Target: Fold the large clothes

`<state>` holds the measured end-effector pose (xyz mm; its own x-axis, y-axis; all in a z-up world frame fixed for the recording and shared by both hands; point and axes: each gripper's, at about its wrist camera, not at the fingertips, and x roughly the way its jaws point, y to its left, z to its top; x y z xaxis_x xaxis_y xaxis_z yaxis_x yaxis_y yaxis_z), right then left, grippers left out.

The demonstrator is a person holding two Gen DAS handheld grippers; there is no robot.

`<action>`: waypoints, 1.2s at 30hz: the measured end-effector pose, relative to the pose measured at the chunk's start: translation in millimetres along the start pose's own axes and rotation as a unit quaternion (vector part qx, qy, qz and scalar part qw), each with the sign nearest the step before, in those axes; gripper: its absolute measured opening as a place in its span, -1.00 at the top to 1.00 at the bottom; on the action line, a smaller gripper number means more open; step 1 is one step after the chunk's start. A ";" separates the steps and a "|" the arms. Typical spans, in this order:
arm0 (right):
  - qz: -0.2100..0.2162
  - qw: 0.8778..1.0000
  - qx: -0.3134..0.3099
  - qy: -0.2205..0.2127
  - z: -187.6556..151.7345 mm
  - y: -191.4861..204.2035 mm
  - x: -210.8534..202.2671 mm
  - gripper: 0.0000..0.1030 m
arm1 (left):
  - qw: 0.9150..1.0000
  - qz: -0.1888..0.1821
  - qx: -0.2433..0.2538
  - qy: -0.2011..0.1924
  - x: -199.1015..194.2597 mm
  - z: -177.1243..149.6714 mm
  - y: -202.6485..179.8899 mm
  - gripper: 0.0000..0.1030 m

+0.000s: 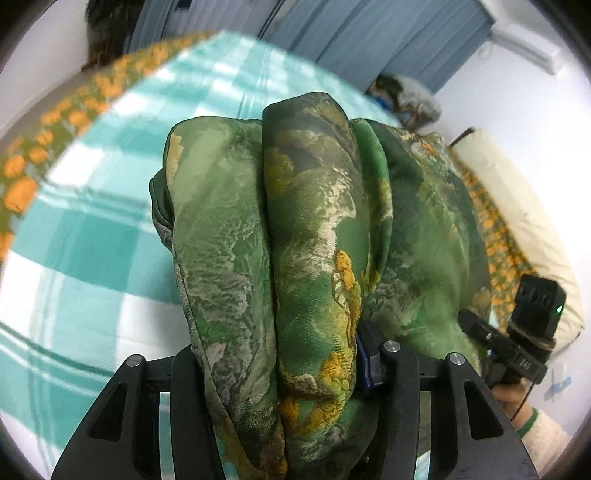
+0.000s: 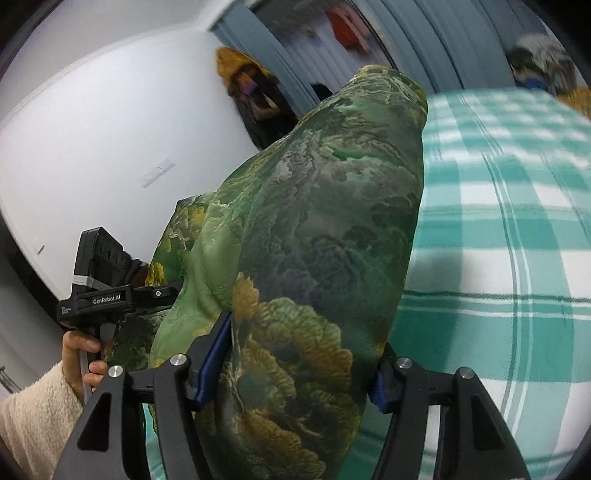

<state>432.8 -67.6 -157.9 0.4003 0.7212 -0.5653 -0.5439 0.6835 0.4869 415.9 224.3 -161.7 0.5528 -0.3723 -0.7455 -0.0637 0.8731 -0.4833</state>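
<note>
A large green garment with a silky landscape print and yellow patches hangs in thick folds above the bed. My left gripper is shut on a bunched part of it; the cloth fills the jaws and hides the fingertips. My right gripper is shut on another part of the same garment, with its blue pads pressed against the cloth. The right gripper also shows at the right edge of the left wrist view. The left gripper shows at the left of the right wrist view.
A teal and white checked bedspread lies under the garment and also shows in the right wrist view. An orange-flowered sheet borders it. A cream pillow lies at the right. Blue-grey curtains and white walls stand behind.
</note>
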 end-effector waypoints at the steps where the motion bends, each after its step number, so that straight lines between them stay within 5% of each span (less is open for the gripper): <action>1: -0.005 1.000 0.008 0.016 -3.2 -10.9 10.3 -0.23 | 1.000 0.008 -0.006 0.020 20.4 -5.3 7.7 -0.03; 3: -0.018 0.998 0.026 0.047 -11.6 -31.3 30.1 -0.23 | 1.000 0.019 -0.009 0.020 36.5 -15.4 17.4 -0.27; 6: -0.007 0.995 0.080 0.056 -22.3 -61.5 38.8 -0.38 | 0.999 -0.017 -0.045 -0.002 32.8 -24.6 32.9 -0.62; 10: -0.006 0.991 0.121 0.049 -23.0 -70.5 28.2 -0.60 | 0.999 0.029 -0.006 -0.030 -0.5 -31.4 20.8 -0.69; 15: -0.108 0.992 0.049 0.030 -17.9 -28.9 -22.2 -0.61 | 0.990 0.089 0.040 -0.097 -63.4 -43.9 -6.8 -0.82; 18: -0.182 0.983 -0.020 0.008 -20.5 11.8 -57.3 -0.62 | 0.978 0.122 0.045 -0.164 -107.6 -71.7 -28.1 -0.99; 21: -0.275 0.959 -0.074 -0.001 -35.3 61.8 -94.8 -0.63 | 0.954 0.176 0.057 -0.238 -132.1 -91.6 -58.1 -0.99; 24: -0.317 0.943 -0.098 -0.024 -44.4 82.0 -118.5 -0.63 | 0.940 0.213 0.086 -0.251 -145.6 -119.3 -85.9 -0.99; 29: -0.352 0.929 -0.105 -0.044 -66.9 118.0 -166.6 -0.63 | 0.955 0.192 0.092 -0.205 -145.2 -148.9 -117.3 -0.99; 36: -0.375 0.920 -0.106 -0.040 -100.2 136.4 -190.6 -0.63 | 0.958 0.188 0.098 -0.192 -153.4 -175.8 -159.2 -0.99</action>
<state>208.5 -123.1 -50.4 0.7703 0.0668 -0.6342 -0.2204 0.9611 -0.1664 195.2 87.2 -51.1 0.7891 0.0902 -0.6076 -0.1815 0.9792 -0.0904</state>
